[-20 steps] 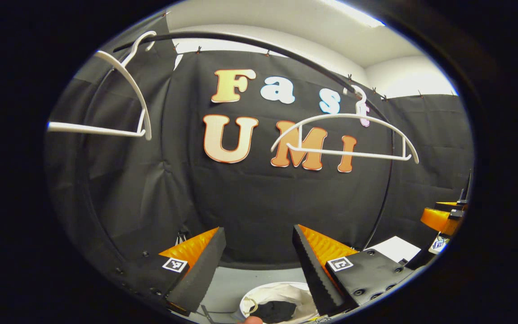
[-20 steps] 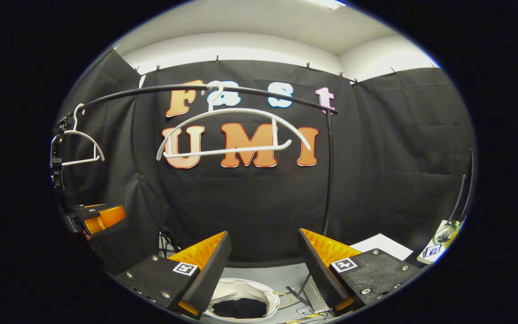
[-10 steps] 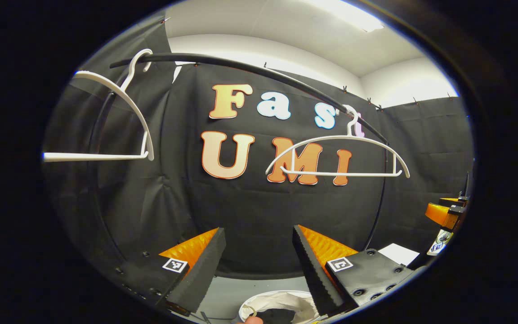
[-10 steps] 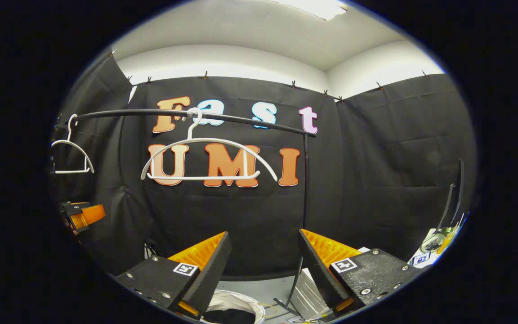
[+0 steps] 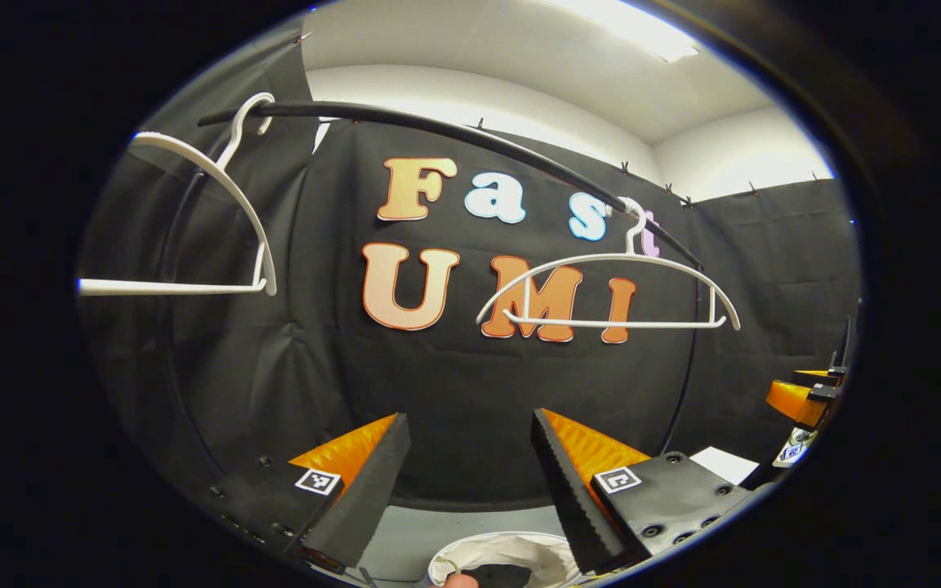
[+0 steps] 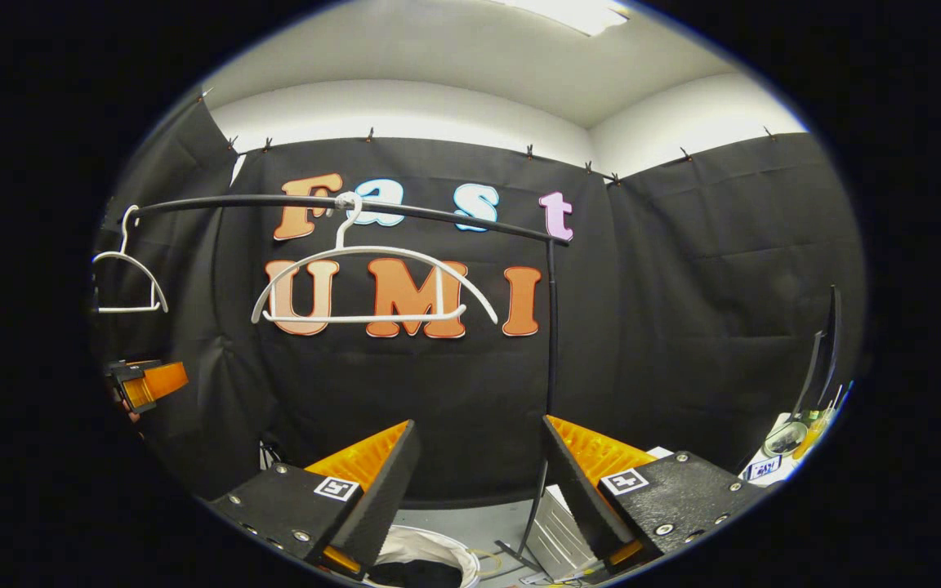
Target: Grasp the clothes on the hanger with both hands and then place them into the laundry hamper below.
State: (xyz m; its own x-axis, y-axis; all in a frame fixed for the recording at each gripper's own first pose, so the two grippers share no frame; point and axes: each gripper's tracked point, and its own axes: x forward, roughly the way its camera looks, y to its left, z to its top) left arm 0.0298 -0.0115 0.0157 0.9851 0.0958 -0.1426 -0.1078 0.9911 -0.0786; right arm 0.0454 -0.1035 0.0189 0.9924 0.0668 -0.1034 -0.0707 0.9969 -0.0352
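Observation:
Two bare white hangers hang on a black rail (image 5: 454, 131): one hanger (image 5: 609, 290) at centre right, another hanger (image 5: 201, 220) at far left. In the right gripper view the same hangers (image 6: 372, 282) (image 6: 129, 282) hang on the rail (image 6: 438, 216). Below, a white laundry hamper (image 5: 511, 549) holds dark clothes (image 6: 405, 575); its rim (image 6: 430, 545) peeks between the fingers. My left gripper (image 5: 465, 482) is open and holds nothing. My right gripper (image 6: 479, 490) is open too, with nothing between its fingers. Each gripper sees the other at its edge: the right gripper (image 5: 801, 400), the left gripper (image 6: 148, 382).
The rack's black upright pole (image 6: 550, 343) stands just right of centre, its foot on the grey floor. A metal box (image 6: 556, 531) and cables lie by the base. A white sheet (image 5: 724, 464) and small items (image 6: 789, 445) sit at the right.
Both grippers have lifted and tilted up, so the hangers and rail sit lower in view and the hamper has slid toward the bottom edge. The fingers stayed open.

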